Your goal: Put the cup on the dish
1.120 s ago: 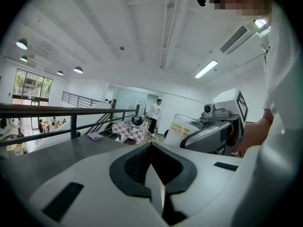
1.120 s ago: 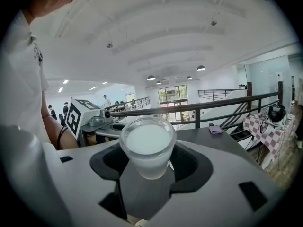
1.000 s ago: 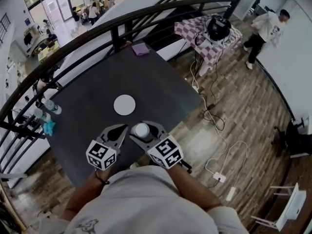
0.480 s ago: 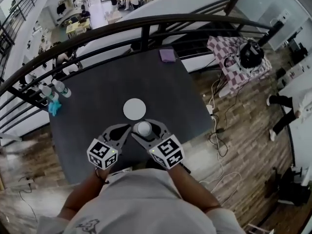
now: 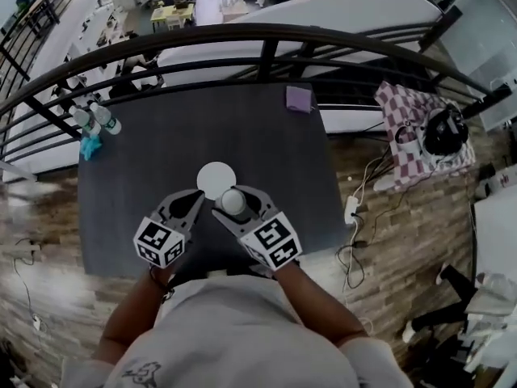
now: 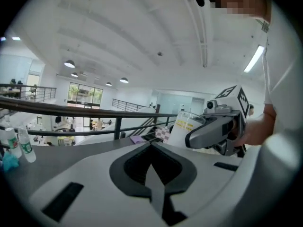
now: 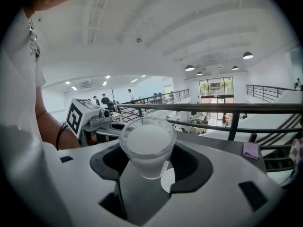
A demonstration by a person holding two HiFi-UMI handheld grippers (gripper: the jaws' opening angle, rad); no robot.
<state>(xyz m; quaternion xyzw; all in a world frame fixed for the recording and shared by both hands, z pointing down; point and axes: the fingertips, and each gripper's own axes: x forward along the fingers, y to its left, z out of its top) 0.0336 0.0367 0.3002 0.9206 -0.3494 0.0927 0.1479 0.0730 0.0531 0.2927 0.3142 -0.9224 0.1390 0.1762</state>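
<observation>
Cup (image 7: 147,145): clear, whitish inside, upright, clamped in our right gripper (image 7: 149,167).
Dish (image 5: 216,176): white, bare, just beyond the cup.
Left gripper (image 6: 152,167): our jaws together, nothing between.

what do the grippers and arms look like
The left gripper and right gripper are pale grey with tapering fingers, each carrying a white cube with black square markers. The person wears a light short-sleeved shirt and dark wristband.
</observation>
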